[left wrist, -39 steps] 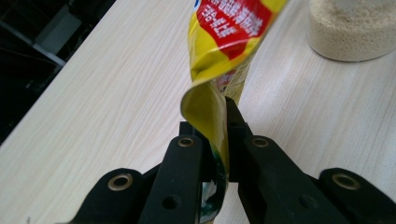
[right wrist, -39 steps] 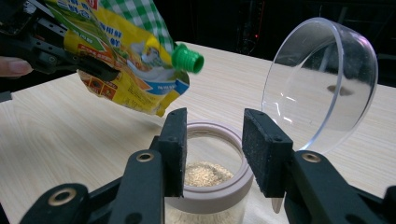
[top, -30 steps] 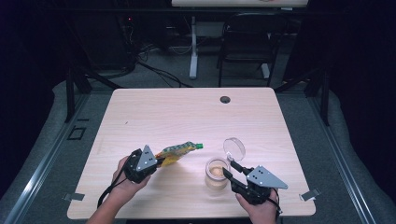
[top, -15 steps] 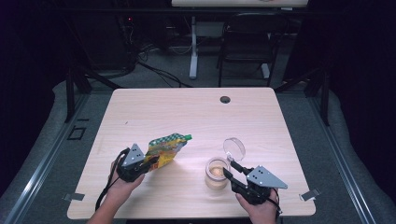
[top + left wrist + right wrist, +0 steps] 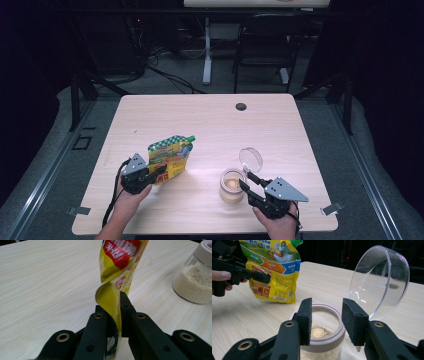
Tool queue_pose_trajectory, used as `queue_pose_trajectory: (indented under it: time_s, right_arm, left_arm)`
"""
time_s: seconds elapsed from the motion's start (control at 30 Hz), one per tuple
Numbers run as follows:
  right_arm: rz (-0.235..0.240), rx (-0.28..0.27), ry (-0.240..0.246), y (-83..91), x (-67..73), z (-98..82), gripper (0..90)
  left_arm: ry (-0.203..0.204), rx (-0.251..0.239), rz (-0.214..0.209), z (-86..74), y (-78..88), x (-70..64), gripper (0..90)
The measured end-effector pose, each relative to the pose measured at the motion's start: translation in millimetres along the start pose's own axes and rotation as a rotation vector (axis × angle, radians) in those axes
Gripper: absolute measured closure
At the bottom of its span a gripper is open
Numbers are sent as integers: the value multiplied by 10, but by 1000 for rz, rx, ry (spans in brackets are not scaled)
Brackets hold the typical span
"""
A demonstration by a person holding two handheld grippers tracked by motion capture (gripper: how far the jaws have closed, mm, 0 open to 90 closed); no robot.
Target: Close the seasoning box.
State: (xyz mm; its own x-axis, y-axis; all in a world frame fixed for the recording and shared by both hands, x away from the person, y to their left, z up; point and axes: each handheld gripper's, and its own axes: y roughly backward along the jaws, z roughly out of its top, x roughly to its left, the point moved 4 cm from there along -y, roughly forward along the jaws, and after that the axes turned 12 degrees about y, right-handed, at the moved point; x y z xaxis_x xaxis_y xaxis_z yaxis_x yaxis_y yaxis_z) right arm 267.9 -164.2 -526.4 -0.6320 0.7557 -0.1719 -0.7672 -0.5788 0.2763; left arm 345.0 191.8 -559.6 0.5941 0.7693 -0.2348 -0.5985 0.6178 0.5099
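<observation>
Two items on the pale wooden table (image 5: 200, 120) concern me. Largest, the yellow-green spouted seasoning pouch (image 5: 170, 159) stands upright at front left; my left gripper (image 5: 159, 172) is clamped tight on its edge, presumably for tipping. Smaller, the clear glass jar of beige granules (image 5: 232, 185) sits front right, hinged lid (image 5: 250, 160) open; my right gripper (image 5: 325, 321) straddles its rim, jaws parted, likely steadying.

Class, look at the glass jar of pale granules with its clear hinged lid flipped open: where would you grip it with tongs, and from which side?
Grip the glass jar of pale granules across its pinkish rim collar, coming from the person's side, low and level. The collar is round, rigid and narrower than open jaws. The clear hinged lid stands up on the far side, blocking that approach.
</observation>
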Motion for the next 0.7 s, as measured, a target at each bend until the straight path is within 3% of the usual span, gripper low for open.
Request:
queue_pose_trajectory:
  time_s: [0.33, 0.7]
  right_arm:
    - [12, -3, 0, -20, 5, 16, 603]
    - [34, -11, 0, -84, 21, 48, 600]
  left_arm:
    - [14, 9, 6, -76, 82, 57, 791]
    - [67, -34, -21, -121, 201, 106, 657]
